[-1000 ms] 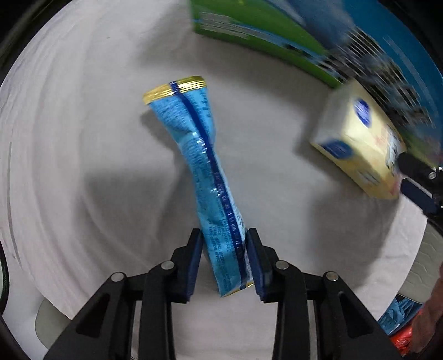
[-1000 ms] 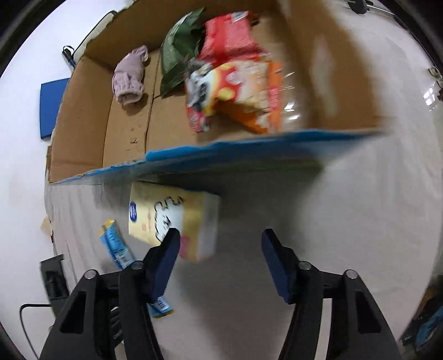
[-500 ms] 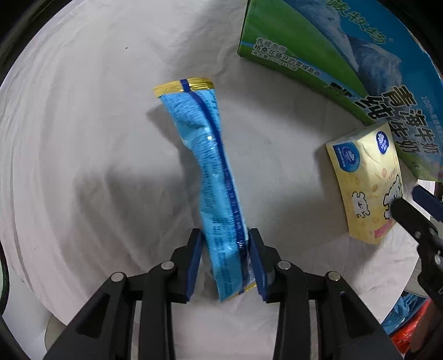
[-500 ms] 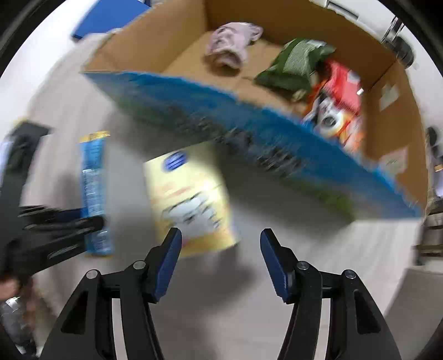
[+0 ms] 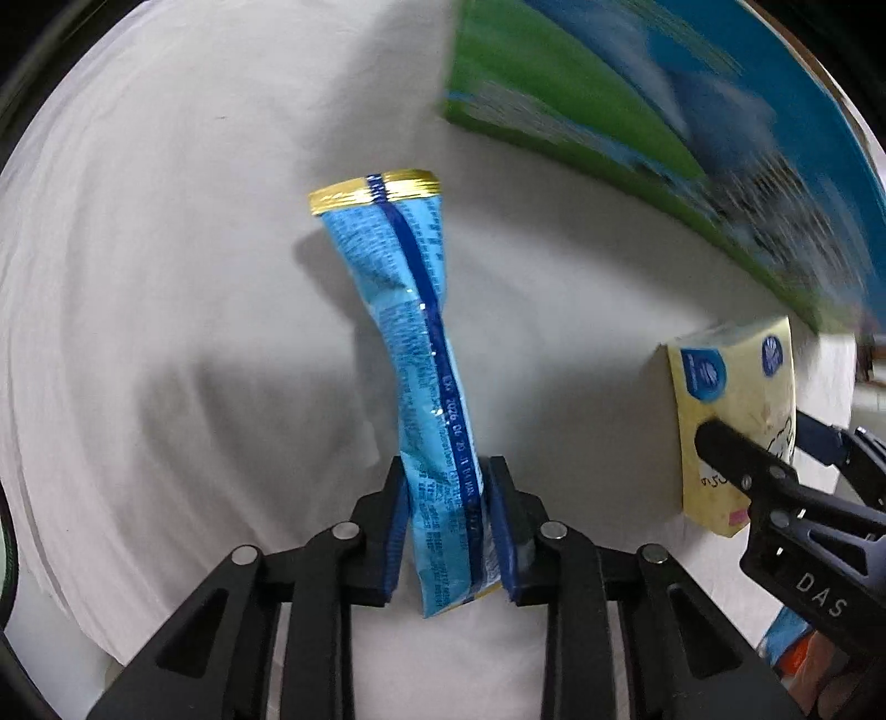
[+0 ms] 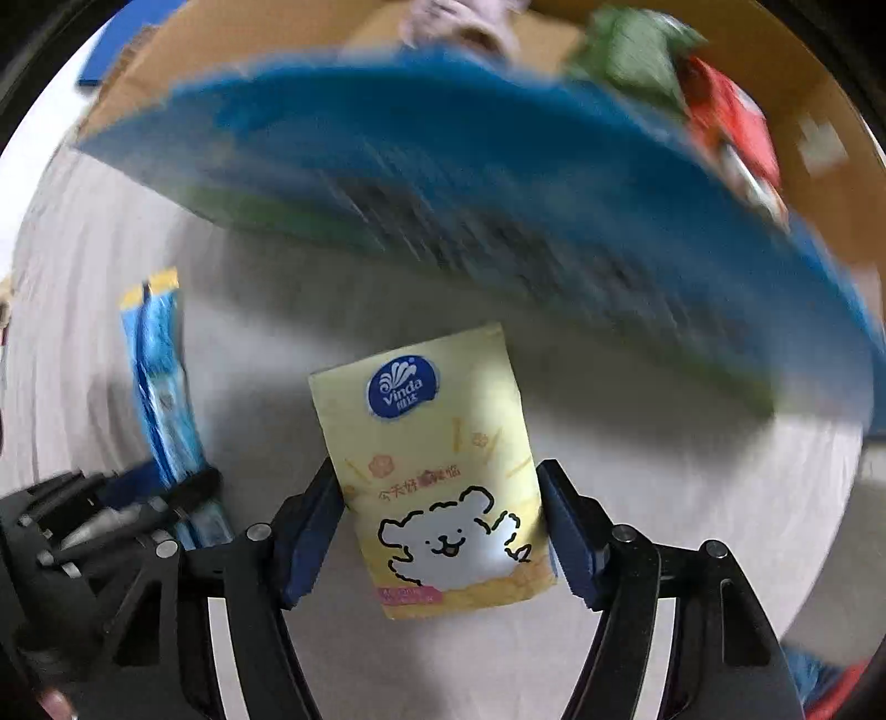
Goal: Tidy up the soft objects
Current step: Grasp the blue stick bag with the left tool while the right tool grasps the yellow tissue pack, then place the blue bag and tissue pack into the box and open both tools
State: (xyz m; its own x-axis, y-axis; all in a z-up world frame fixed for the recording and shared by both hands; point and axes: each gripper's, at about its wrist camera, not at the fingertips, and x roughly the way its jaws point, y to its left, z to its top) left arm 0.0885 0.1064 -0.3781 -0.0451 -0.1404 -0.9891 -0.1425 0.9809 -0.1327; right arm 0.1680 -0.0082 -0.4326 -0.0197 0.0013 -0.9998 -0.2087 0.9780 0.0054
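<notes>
My left gripper [image 5: 446, 531] is shut on the near end of a long blue snack packet [image 5: 421, 360] with a gold far end, held over the white cloth. The packet also shows in the right wrist view [image 6: 160, 382]. A yellow Vinda tissue pack [image 6: 437, 471] lies on the cloth between the open fingers of my right gripper [image 6: 440, 537]; I cannot tell whether the pads touch it. The pack shows at the right of the left wrist view [image 5: 725, 421], with the right gripper [image 5: 775, 459] around it.
A large cardboard box with a blue and green outer wall [image 6: 498, 183] stands just beyond both items; it also shows in the left wrist view [image 5: 664, 127]. Inside it are a pink cloth [image 6: 459, 22], a green bag [image 6: 631, 50] and red snack bags [image 6: 731, 127].
My right gripper has swung down from over the box and come around the yellow tissue pack. My left gripper has kept its hold on the blue packet and shifted slightly.
</notes>
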